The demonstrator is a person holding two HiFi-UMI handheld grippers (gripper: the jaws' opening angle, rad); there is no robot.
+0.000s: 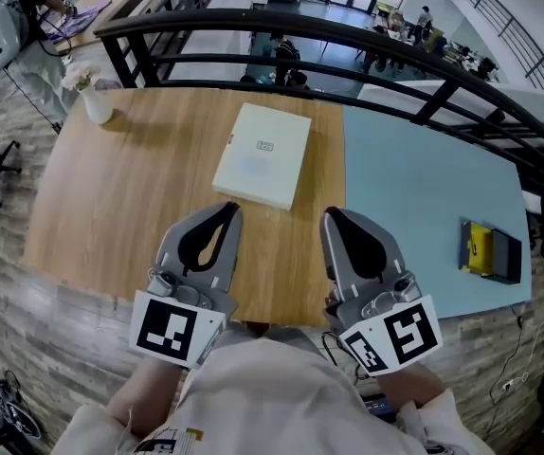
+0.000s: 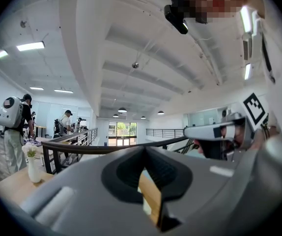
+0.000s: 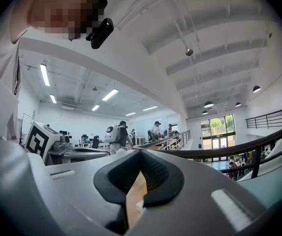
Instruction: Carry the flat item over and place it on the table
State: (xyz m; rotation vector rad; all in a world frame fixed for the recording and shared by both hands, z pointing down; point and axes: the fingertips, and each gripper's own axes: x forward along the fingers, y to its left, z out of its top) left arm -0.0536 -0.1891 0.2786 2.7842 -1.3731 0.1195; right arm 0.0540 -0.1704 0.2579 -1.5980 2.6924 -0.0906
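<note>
1. Our left gripper (image 1: 226,212) hangs over the near part of the wooden table (image 1: 101,207), its jaws pressed together on nothing.
2. The flat white box (image 1: 262,155) lies on the wood just beyond both grippers. Its long axis runs away from us, with the far end leaning slightly right.
3. Our right gripper (image 1: 335,216) is likewise closed and empty.

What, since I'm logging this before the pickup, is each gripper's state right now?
Left gripper: closed, holding nothing.
Right gripper: closed, holding nothing.
</note>
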